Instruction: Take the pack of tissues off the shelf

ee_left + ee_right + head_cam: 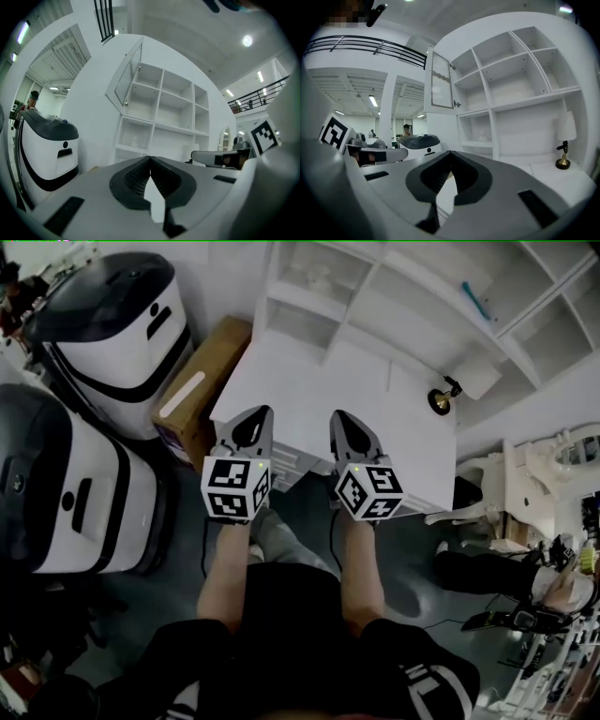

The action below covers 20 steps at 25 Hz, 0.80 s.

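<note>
Presently both the left gripper (150, 158) and right gripper (450, 153) are clenched empty. A pale pack of tissues (483, 137) seems to sit in the far lower-left cubby of the shelf (493, 123); open one wide before reaching in.

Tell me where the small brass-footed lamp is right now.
In the head view, the lamp stands at the right end of the white countertop, at the foot of the shelf unit, ahead and to the right of the right tool.
</note>
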Motion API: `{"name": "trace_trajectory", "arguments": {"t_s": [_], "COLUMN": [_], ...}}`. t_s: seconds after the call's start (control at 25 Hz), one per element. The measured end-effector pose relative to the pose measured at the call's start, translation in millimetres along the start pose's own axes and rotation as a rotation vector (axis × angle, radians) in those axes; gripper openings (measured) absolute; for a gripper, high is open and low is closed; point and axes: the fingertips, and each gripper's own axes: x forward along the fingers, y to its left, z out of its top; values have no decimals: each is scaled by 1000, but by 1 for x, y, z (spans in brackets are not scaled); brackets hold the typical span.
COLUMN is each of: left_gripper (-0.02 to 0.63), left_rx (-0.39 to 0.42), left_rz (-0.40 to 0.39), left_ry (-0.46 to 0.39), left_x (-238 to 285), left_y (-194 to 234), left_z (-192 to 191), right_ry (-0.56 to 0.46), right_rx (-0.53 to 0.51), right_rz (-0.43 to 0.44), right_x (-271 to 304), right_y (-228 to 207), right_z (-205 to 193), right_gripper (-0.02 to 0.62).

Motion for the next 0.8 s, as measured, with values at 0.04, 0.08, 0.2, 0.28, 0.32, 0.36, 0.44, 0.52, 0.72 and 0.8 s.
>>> {"name": "trace_trajectory", "arguments": {"t_s": [0.04, 0.08, 0.2, 0.28, 0.32, 0.36, 0.44, 0.52, 0.72, 0.8], "left_gripper": [11, 11, 11, 11, 11, 11, 11, 11, 11, 11], "left_rx": [0, 0, 12, 20, 21, 22, 24, 27, -5, -9], "left_rz": [-3, -10, -25, -23, -21, -19, -11, -9, -33, -34], "left_ry": [-4, -9, -14, -8, -4, -2, 0, 5, 9, 25], "left_x": [5, 10, 24, 35, 41, 47, 59, 71, 108, 121], "left_y": [0, 1, 5, 13, 18, 23, 35, 46, 63, 69], "left_z": [3, 7, 14, 15, 16, 17, 20, 24, 36, 33], "right_ry": [-6, -13, -27, -30, -30, -29, -30, -34, -26, -9], "right_rx": [2, 5, 16, 24, 28, 29, 32, 42, 54, 57], "right_rz": [3, 6, 10, 16, 19, 23, 28, 22, 12, 16], "right_x": [4, 9, 28, 44, 52, 60, 76, 92, 134, 149], "right_y": [-2, -4, -9, -12, -14, -15, -18, -24, -43, -47], "right_z": [2, 5, 9, 10, 10, 10, 11, 15, 25, 21], "right_gripper": [17, 17, 17, 17, 17, 17, 17, 17, 17, 17]}}
